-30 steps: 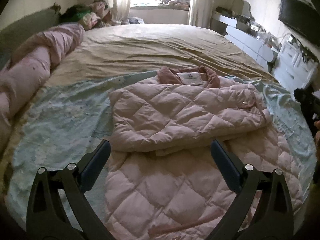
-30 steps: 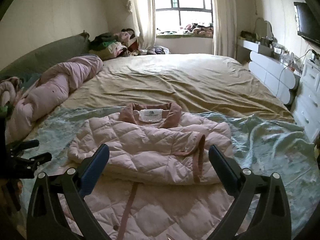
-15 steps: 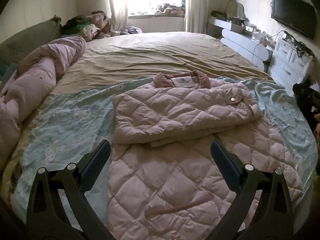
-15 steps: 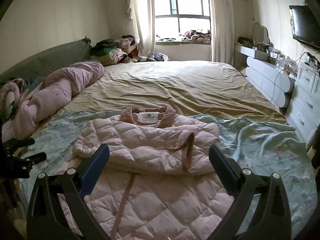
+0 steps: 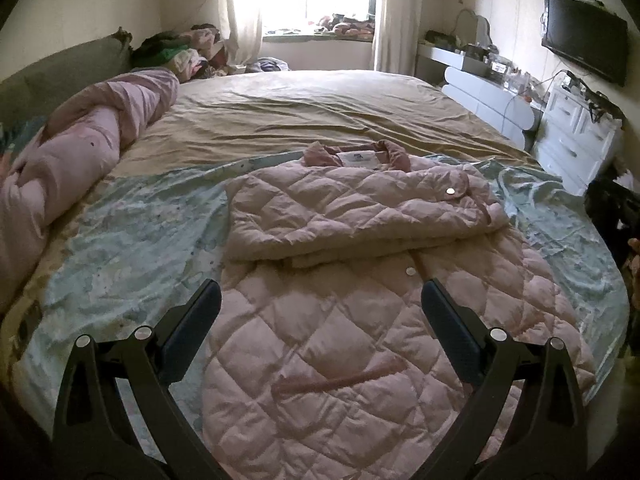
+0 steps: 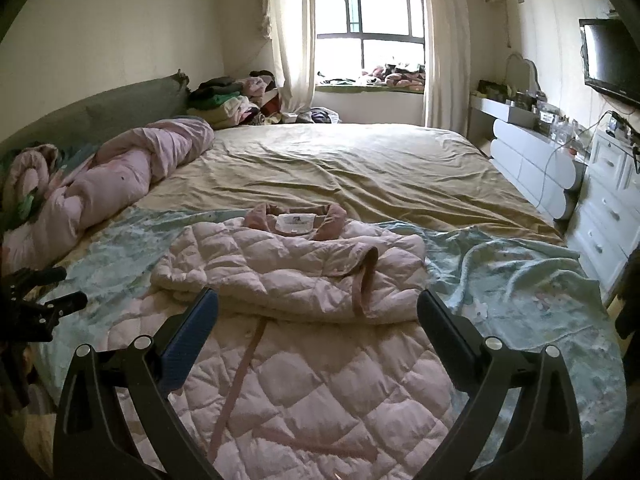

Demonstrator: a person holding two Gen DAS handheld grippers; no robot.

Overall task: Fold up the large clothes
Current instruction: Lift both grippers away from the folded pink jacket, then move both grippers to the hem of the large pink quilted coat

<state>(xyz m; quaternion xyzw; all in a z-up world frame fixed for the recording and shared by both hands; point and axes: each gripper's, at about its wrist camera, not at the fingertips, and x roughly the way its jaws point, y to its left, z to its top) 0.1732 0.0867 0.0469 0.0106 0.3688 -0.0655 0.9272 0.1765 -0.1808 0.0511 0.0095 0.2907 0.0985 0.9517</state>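
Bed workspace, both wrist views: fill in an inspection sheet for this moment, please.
Surface: bed, tan sheet, pale green blanket at near end.
Job's things: pink quilted coat, sleeves folded across the chest, lower half flat.
Clutter: rolled pink duvet; clothes pile.
Grippers: left gripper and right gripper open, holding nothing.
Cables: wires by the white dresser.
Surroundings: window, wall TV.

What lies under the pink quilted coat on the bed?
The pink quilted coat lies on a pale blue sheet, showing at both sides. What lies directly beneath the coat is covered.
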